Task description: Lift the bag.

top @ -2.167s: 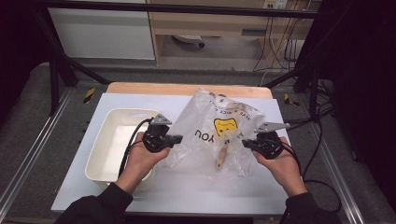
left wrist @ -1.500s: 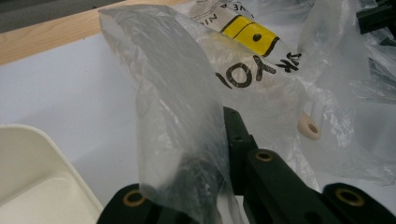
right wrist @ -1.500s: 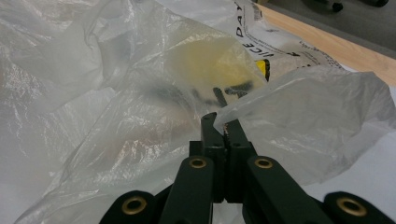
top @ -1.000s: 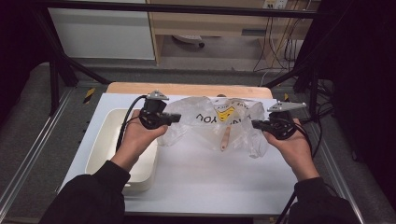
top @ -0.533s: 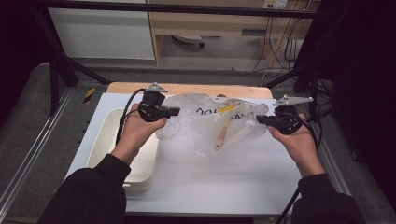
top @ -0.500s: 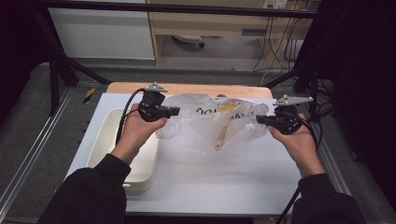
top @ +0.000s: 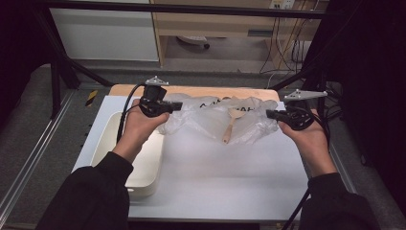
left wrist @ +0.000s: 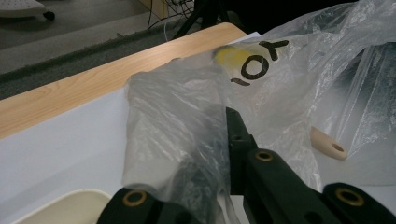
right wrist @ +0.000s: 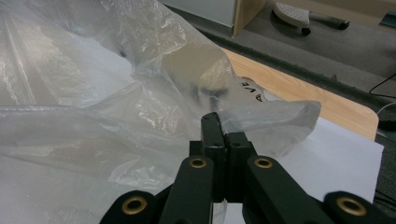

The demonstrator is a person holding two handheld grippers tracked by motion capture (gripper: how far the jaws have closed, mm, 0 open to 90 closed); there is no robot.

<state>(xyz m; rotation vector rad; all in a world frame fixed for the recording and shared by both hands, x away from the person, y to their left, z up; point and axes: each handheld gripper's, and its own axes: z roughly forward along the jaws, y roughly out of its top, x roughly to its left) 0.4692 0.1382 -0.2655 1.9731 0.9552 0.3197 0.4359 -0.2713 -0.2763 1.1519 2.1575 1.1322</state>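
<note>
White tray (top: 107,143) on table's (top: 225,182) left side; wood strip (top: 201,91) along far edge; cables (top: 282,52) on floor beyond.

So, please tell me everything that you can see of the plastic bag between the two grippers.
The plastic bag is thin, clear and crinkled, with black letters and a yellow patch printed on it. It is stretched sideways above the white table, near its far edge. The left gripper pinches its left end and the right gripper its right end, both with fingers shut on the film. A wooden spoon lies inside it.
</note>
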